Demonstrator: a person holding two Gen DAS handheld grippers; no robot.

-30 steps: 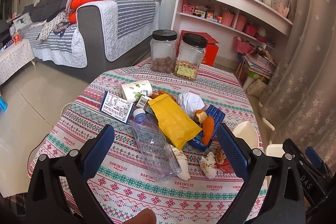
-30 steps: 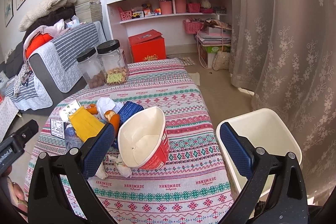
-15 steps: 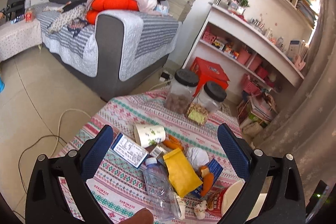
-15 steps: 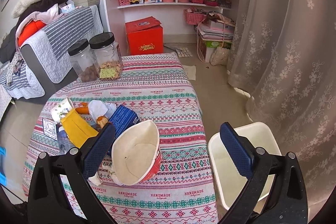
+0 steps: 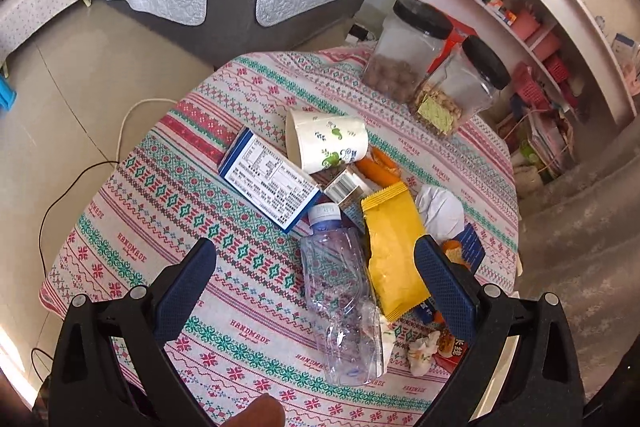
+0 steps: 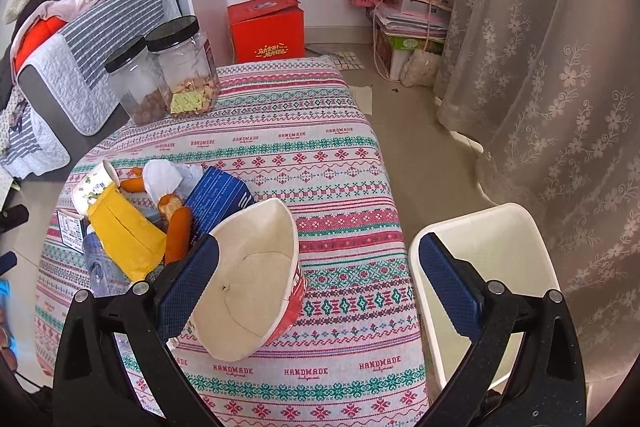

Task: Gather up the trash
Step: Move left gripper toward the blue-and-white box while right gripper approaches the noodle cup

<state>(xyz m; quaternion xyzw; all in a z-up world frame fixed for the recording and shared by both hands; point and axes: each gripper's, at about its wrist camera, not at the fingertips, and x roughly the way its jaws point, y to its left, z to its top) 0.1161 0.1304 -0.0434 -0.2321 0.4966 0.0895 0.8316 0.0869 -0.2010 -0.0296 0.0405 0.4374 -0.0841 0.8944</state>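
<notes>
- The left gripper (image 5: 314, 267) hung over the bench (image 5: 168, 195), which had a pink and green patterned cloth on it, and its blue fingers (image 5: 186, 283) were spread wide with nothing in them
- The right gripper (image 6: 316, 275) was wide too and held nothing
- The trash lay in a heap on the bench: a clear crushed plastic bottle (image 5: 340, 291), a flat yellow snack bag (image 5: 394, 251) just beside it, a white paper cup with green pictures (image 5: 326, 141) lying on its side, and a blue and white card box (image 5: 268, 183)
- A big squashed paper bowl with a red outside (image 6: 252, 279) lay tipped on the bench, just beside the right gripper's left finger
- A white plastic bin (image 6: 496, 259) stood on the floor next to the bench, and it looked empty, so I think the job had only begun
- The bottle was smooth and round, so it might pop out of the fingers if they pinched it near the edge
- The yellow bag lay partly on the bottle, so pulling one could drag the other off the bench
- Two clear jars with black lids (image 5: 436, 71) stood behind the heap, and they looked like food to keep, so a far reach might knock them
- Small crumpled white tissue bits (image 5: 420, 351) near the bench edge could get left behind
</notes>
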